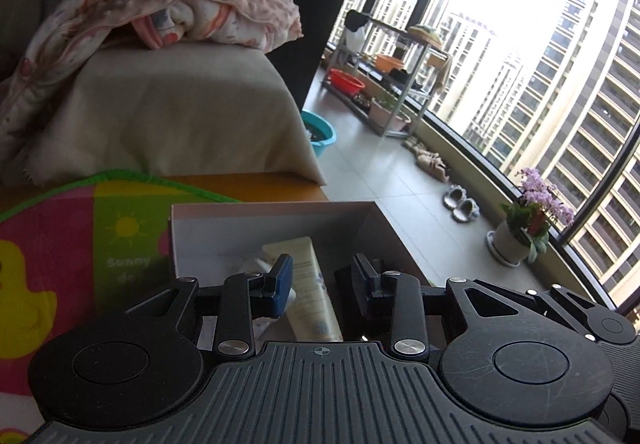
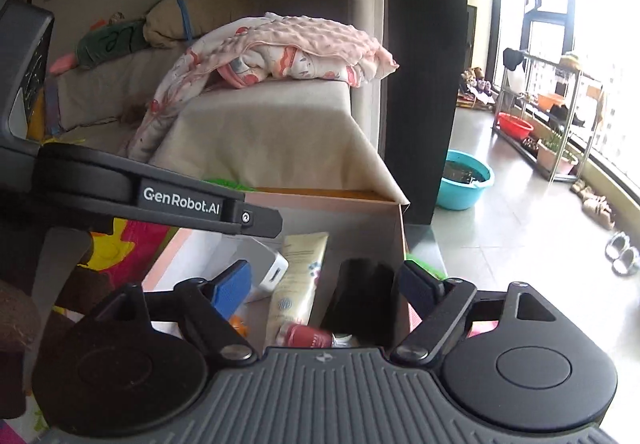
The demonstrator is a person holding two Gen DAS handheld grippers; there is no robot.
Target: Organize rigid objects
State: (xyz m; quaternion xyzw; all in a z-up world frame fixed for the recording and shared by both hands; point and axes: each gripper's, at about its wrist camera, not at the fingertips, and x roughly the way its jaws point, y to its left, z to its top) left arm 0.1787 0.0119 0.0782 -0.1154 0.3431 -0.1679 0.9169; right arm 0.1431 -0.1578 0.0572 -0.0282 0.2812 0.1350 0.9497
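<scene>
An open cardboard box [image 1: 276, 210] [image 2: 340, 204] lies below both grippers. In it are a cream tube [image 1: 308, 264] [image 2: 300, 276], a white adapter [image 2: 262, 264], a black object [image 2: 360, 292] and a small red-capped item [image 2: 306, 336]. My left gripper [image 1: 322, 280] hangs over the box with a narrow gap between its jaws. The tube shows through that gap, lying on the box floor, and the pads do not touch it. My right gripper [image 2: 324, 282] stands wide open above the same box and holds nothing. The left tool's black housing [image 2: 180, 200] crosses the right wrist view at upper left.
A colourful play mat [image 1: 60, 244] lies left of the box. Behind it stands a beige-covered sofa arm [image 1: 180, 104] with a pink blanket [image 1: 180, 4] on top. On the tiled floor to the right are a teal basin [image 1: 320, 132], slippers [image 1: 460, 204], a potted orchid [image 1: 520, 228] and a metal rack [image 1: 384, 84].
</scene>
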